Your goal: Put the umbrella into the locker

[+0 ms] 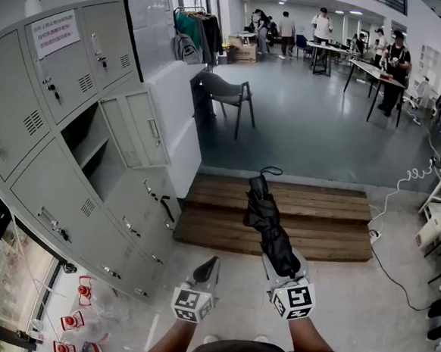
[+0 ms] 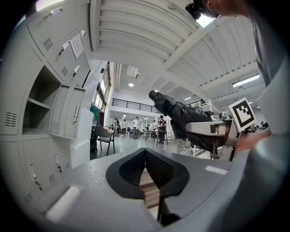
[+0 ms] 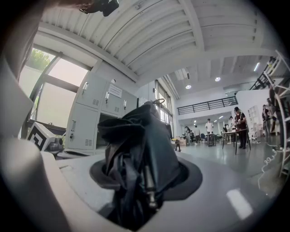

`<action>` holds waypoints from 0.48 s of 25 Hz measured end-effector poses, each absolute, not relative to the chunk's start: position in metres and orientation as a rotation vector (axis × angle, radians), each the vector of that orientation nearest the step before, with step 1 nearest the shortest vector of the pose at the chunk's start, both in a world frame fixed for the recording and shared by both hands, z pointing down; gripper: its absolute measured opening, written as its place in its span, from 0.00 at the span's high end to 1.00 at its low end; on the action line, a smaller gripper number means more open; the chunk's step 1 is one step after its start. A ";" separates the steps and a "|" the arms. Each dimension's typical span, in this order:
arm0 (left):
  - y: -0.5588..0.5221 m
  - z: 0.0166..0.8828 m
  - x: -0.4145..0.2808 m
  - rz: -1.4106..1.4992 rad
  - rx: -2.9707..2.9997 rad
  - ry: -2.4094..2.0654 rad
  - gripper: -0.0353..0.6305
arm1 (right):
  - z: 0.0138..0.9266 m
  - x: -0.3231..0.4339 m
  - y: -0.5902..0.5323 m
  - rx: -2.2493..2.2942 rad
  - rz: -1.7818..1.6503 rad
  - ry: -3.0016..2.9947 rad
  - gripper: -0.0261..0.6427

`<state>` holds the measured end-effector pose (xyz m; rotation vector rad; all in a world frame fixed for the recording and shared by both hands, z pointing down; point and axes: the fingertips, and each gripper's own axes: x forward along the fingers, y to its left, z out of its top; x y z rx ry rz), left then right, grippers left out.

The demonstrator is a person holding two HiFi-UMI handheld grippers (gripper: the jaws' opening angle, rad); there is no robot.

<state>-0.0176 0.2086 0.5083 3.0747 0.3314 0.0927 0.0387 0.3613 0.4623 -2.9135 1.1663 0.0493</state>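
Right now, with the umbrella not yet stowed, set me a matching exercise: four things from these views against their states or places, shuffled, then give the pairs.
Things:
1. umbrella
2. left gripper
3. middle locker's door
4. chair

States or places:
a. swung open
b. jaws together, nothing between them
c. clamped in the right gripper
d. stands beyond the wooden platform

Pairs: 1-c, 2-b, 3-a, 4-d.
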 end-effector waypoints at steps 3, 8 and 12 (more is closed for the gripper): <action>0.211 0.508 -0.018 0.086 3.074 0.332 0.94 | 0.459 0.038 0.362 -2.912 0.067 1.170 0.62; 0.213 0.506 -0.022 0.080 3.077 0.329 0.94 | 0.453 0.034 0.362 -2.908 0.095 1.185 0.62; 0.215 0.506 -0.025 0.079 3.080 0.327 0.94 | 0.453 0.033 0.362 -2.909 0.099 1.190 0.62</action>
